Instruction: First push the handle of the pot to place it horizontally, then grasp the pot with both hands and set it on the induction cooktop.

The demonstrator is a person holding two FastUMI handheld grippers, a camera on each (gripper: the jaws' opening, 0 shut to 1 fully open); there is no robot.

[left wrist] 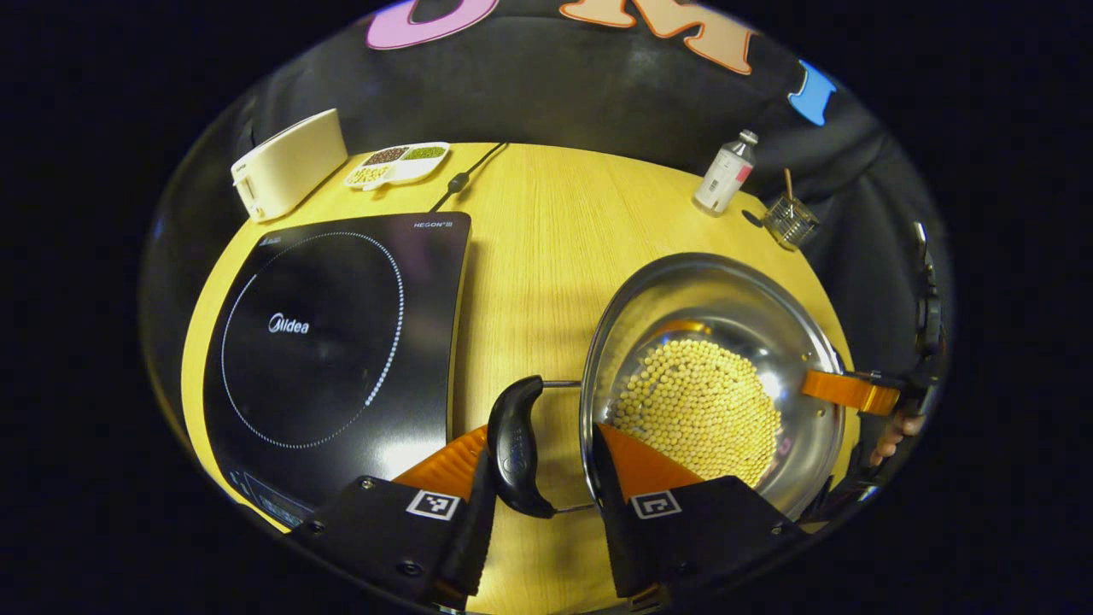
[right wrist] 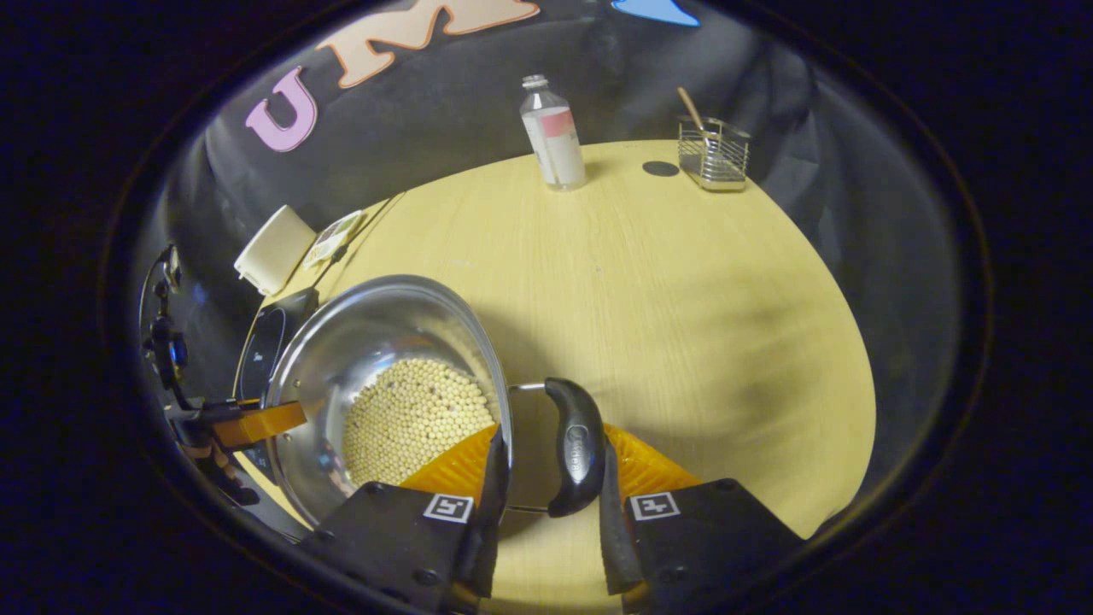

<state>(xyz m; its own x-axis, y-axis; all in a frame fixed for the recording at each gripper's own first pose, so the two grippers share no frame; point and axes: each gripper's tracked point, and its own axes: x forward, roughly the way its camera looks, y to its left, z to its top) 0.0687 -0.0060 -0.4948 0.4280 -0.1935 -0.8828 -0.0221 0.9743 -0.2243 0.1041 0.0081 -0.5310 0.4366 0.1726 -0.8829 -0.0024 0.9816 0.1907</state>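
Pot: a steel pot [left wrist: 713, 376] half full of pale round beans [left wrist: 700, 410] sits on the wooden table [left wrist: 546, 239], to the right of the cooktop in the left gripper view and not on it.
Cooktop: the black induction cooktop [left wrist: 333, 342] lies flat on the table, its round cooking ring bare.
Your left gripper [left wrist: 542, 478]: its jaws are wide; one finger stands outside the pot's black left handle [left wrist: 517, 444] and the other reaches over the rim into the pot, so handle and rim lie between them. You cannot tell whether both fingers press.
Your right gripper [right wrist: 546, 478]: it is open to a middling width, one finger at the pot's rim on the bean side, the other just beside the black right handle [right wrist: 576, 444]. A firm grip cannot be told.
Far side: in each view the other gripper shows at the pot's opposite rim, with fingers of a hand [left wrist: 892, 431] behind it.
Handles: both black handles lie out sideways from the rim.
Back of table: a cream box [left wrist: 286, 162], a tray of grains [left wrist: 397, 164], a power cord [left wrist: 465, 179], a clear bottle [right wrist: 553, 132] and a wire basket [right wrist: 713, 154] stand well apart from the pot.
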